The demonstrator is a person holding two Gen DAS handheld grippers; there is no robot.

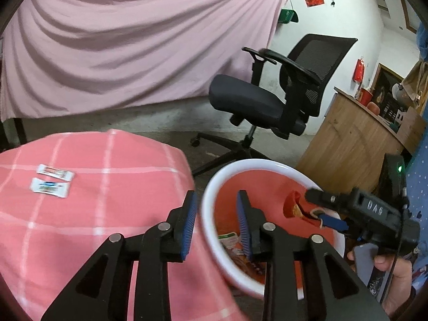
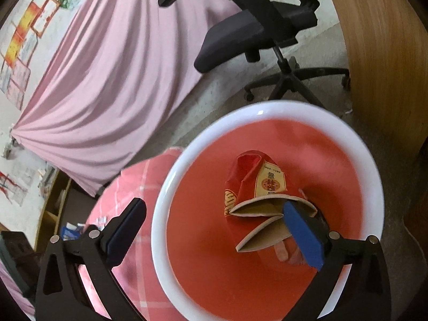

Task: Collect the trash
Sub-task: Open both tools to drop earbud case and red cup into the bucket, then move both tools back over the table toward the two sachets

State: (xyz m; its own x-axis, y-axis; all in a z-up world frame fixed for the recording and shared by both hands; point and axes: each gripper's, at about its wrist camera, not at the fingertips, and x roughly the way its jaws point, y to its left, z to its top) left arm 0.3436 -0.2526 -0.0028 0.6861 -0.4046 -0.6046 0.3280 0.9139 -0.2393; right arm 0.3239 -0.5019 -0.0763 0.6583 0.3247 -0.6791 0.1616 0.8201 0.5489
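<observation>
Two hand-held grippers meet at the bin's white rim (image 2: 165,187). Right hand-held gripper (image 2: 214,230): jaws wide, straddling the rim, holding nothing; the crushed red carton (image 2: 256,184), long axis pointing away, touches its right pad over the bin. Left hand-held gripper (image 1: 216,222): narrowly parted, empty, astride the rim; wrappers (image 1: 230,240) below. Two sachets (image 1: 52,180) lie far left on the checked desk (image 1: 107,214).

Glossy plastic bin (image 2: 267,112), checked cloth (image 1: 93,214)
</observation>
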